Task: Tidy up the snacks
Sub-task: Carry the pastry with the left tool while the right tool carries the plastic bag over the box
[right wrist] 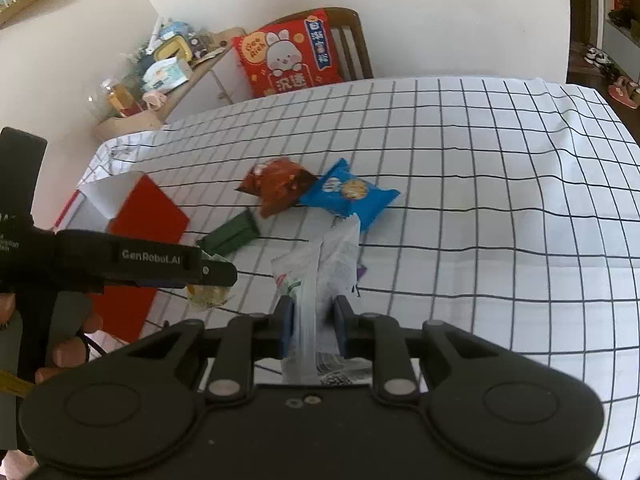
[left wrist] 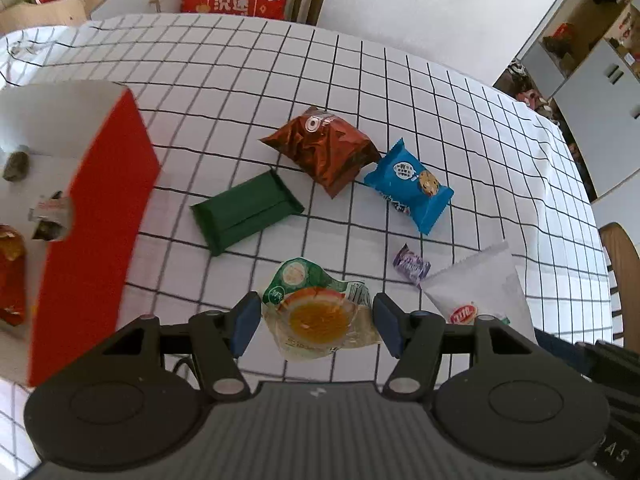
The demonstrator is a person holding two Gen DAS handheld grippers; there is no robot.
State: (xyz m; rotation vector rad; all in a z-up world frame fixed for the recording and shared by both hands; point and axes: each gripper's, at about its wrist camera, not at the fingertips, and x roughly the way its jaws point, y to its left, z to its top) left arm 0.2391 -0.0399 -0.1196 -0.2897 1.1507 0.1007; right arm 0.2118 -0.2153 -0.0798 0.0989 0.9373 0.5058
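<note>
In the left wrist view, the left gripper (left wrist: 318,322) sits at the bottom centre of the frame, and its two blue pads press on the sides of a clear plastic jelly cup with an orange filling and a green and white lid (left wrist: 320,312), so it grips this cup above the white tablecloth with a black grid (left wrist: 440,100). At the left edge stands a red and white cardboard box (left wrist: 96,220), open on top, with some small snacks inside it. On the cloth in the middle lie a dark green flat packet (left wrist: 246,212), a shiny brown crinkled bag (left wrist: 324,148) and, touching it on the right, a blue biscuit packet (left wrist: 410,186). Lower right is a small purple wrapped candy (left wrist: 410,266), just beside a white plastic pouch with a red logo (left wrist: 476,288). In the right wrist view, the right gripper (right wrist: 314,328) is at the bottom centre, closed narrowly on this white pouch (right wrist: 316,276), which stands up between its pads. A hand (right wrist: 68,344) at the lower left edge holds the other tool.
</note>
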